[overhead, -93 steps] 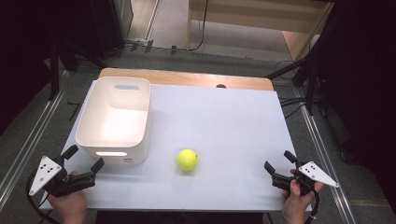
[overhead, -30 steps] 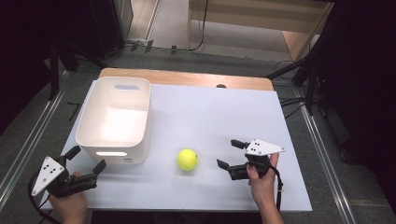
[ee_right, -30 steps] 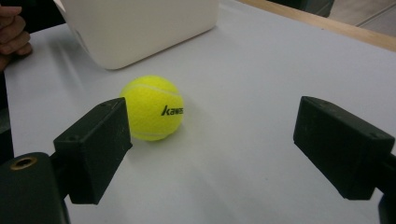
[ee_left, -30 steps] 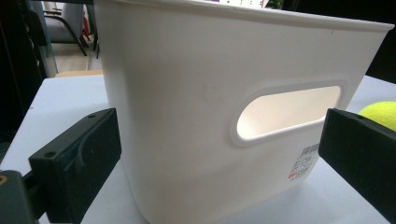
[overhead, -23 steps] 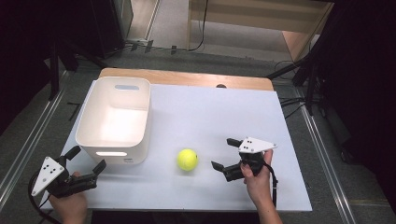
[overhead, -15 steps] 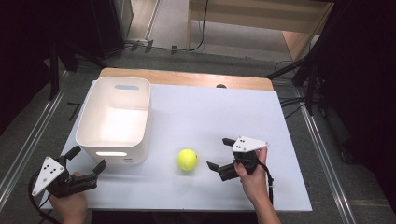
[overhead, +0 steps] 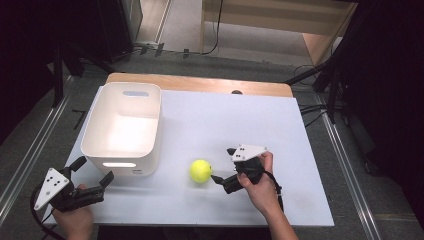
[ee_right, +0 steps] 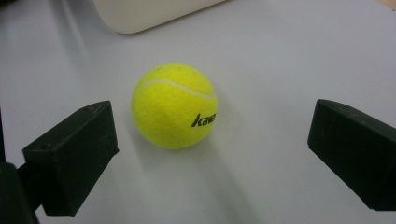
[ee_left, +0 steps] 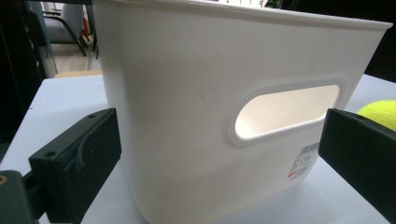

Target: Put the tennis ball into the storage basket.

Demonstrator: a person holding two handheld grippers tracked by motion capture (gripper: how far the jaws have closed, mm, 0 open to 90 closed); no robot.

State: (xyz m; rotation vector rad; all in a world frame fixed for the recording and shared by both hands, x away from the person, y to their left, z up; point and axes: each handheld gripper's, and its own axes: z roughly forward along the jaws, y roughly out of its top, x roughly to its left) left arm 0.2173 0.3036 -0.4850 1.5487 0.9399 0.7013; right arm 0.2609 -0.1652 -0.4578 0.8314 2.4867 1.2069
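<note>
Right gripper (overhead: 223,165) is just beside the tennis ball (overhead: 200,171), on its right, jaws spread wide and aimed at it. Nothing between the jaws yet. In the right gripper view the ball (ee_right: 174,105) sits centred ahead of the two black jaws, resting on the white surface (ee_right: 289,60), clear of both. Ball is yellow-green with a white seam and dark lettering on the side facing the camera. Grey three-cornered plate on top of the gripper faces up; the person's right hand (overhead: 261,185) wraps the handle from behind.

Ball lies on the near half of the surface (overhead: 240,120), near the white bin's (overhead: 124,127) near-right corner but apart from it. Bin stands upright on the left side of the surface, open top. I can't see anything in it from above.

Left gripper (overhead: 94,173) is at the near-left corner of the surface, just in front of the bin's near wall, jaws spread, holding nothing. Left hand (overhead: 75,220) grips it from below the surface edge. In the left gripper view the bin wall (ee_left: 196,93) is close up between the jaws, with its oval handle cut-out and a small barcode sticker low on the right; a sliver of the ball (ee_left: 380,109) peeks past the right jaw.

A wooden strip runs along the far edge of the surface.
</note>
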